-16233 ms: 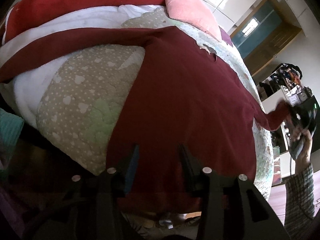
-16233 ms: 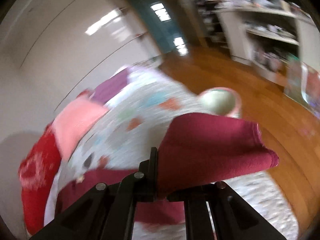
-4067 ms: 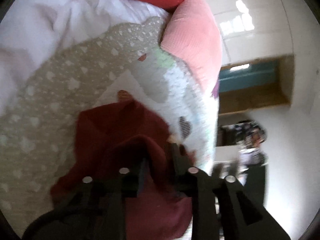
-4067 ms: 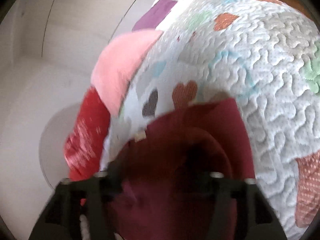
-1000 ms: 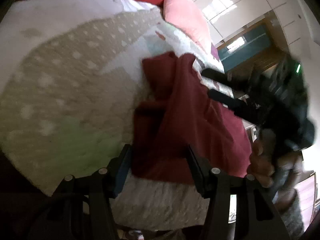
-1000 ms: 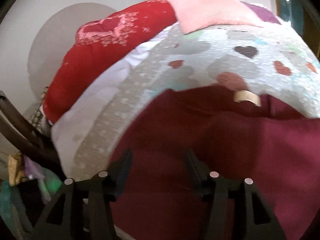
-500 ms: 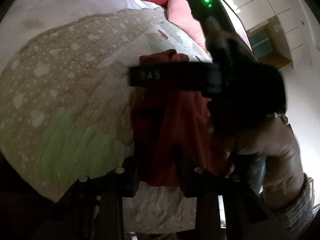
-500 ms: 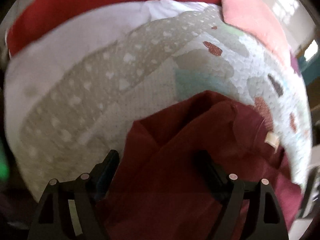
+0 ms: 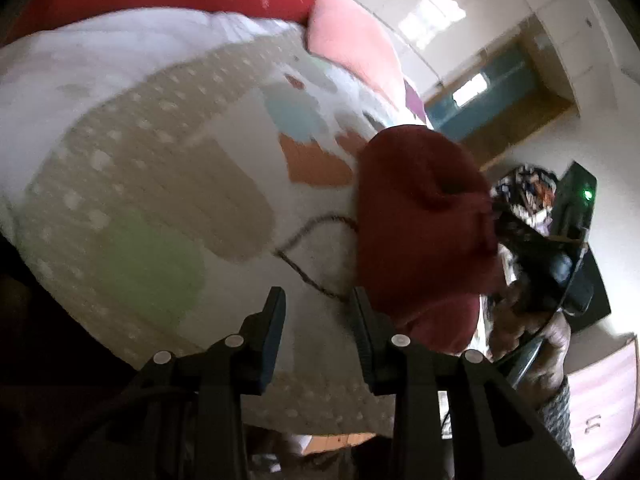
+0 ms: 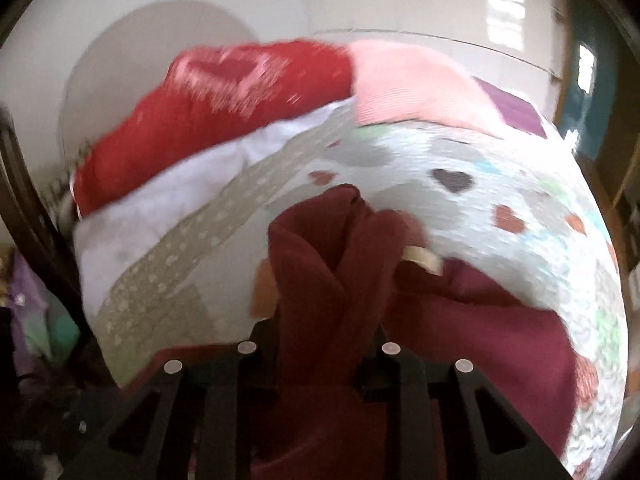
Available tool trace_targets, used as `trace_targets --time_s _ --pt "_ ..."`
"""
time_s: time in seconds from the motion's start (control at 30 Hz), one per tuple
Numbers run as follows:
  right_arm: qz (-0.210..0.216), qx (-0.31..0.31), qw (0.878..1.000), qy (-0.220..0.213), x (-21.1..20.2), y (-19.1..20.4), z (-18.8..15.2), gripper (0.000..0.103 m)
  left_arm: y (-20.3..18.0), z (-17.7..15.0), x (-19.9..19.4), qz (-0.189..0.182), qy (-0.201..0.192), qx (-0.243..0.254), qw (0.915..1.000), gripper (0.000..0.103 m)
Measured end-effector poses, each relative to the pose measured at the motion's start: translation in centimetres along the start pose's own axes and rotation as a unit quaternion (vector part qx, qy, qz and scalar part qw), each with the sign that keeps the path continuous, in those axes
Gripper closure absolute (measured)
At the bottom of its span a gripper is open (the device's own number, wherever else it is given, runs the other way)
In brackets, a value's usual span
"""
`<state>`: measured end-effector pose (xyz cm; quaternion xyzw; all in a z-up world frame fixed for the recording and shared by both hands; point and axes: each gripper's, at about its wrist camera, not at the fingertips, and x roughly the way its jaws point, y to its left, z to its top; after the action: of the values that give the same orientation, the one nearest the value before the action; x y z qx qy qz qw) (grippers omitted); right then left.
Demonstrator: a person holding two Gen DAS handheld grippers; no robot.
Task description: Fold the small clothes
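The dark red garment (image 9: 420,216) is bunched into a thick bundle and hangs just above the patchwork quilt (image 9: 160,184), at the right of the left wrist view. My right gripper (image 10: 324,332) is shut on a fold of the garment (image 10: 332,280), whose pale neck label (image 10: 424,258) shows beside the jaws. The right gripper's black body (image 9: 560,248) shows behind the bundle in the left wrist view. My left gripper (image 9: 318,308) is open and empty, its fingers just left of and below the bundle. A dark thread (image 9: 304,252) lies on the quilt.
A red pillow (image 10: 224,104) and a pink pillow (image 10: 412,84) lie at the head of the bed, over a white sheet (image 10: 176,196). The quilt's near edge (image 9: 320,400) drops off below my left gripper. Cluttered shelves (image 9: 524,184) stand past the bed's right side.
My left gripper has let go of the garment and stands open. My right gripper has closed on the garment and lifted it into a bundle to the right.
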<state>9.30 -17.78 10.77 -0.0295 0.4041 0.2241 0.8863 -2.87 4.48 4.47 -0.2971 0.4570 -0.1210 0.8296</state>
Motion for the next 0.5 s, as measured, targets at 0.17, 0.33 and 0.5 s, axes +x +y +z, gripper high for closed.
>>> trace_targets --time_s 0.17,0.33,0.5 --pt "0.007 0.112 0.993 -0.027 -3.5 -9.8 -3.2 0.076 -2.6 -1.4 3.0 0.012 0.042 0.038 0.9983 0.072" --pt "0.021 0.189 0.982 -0.008 -2.4 -15.7 -7.4 0.064 -4.7 -2.5 4.7 0.025 0.067 0.069 0.995 0.07" --pt "-0.002 0.203 0.979 -0.031 -4.0 -17.4 -9.2 0.075 -5.2 -2.9 5.0 0.042 0.076 0.078 0.9931 0.068"
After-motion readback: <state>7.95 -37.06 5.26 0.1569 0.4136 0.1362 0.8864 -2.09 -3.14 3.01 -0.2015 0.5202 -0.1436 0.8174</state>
